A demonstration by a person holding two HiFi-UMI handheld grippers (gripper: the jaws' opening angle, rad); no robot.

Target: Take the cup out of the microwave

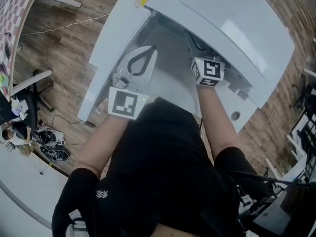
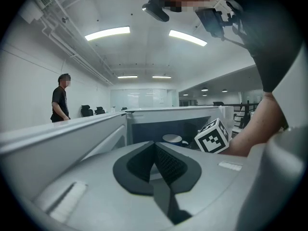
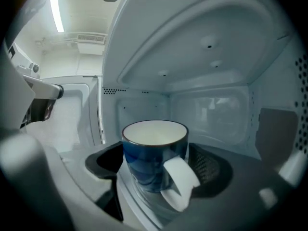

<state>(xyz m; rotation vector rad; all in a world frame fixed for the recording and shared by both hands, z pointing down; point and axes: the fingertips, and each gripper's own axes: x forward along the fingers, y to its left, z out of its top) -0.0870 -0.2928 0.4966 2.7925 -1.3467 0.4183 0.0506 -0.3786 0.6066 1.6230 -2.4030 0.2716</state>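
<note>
A blue cup (image 3: 154, 153) with a white inside and a white handle stands on the floor of the open white microwave (image 1: 237, 23). My right gripper (image 3: 156, 170) reaches into the cavity, open, one jaw on each side of the cup with its handle facing me; the pads (image 3: 209, 165) do not press it. In the head view only its marker cube (image 1: 207, 71) shows. My left gripper (image 2: 155, 153) is shut on nothing, low beside the open door (image 1: 111, 48), pointing toward the cavity. From there the cup (image 2: 172, 139) shows small, beside the right gripper's cube (image 2: 211, 136).
The microwave door (image 2: 72, 131) swings out to the left. A person (image 2: 60, 97) stands far off at the left, near office chairs (image 2: 86, 110). A wooden floor (image 1: 59, 38) with cables and a table leg (image 1: 29, 83) surrounds the microwave stand.
</note>
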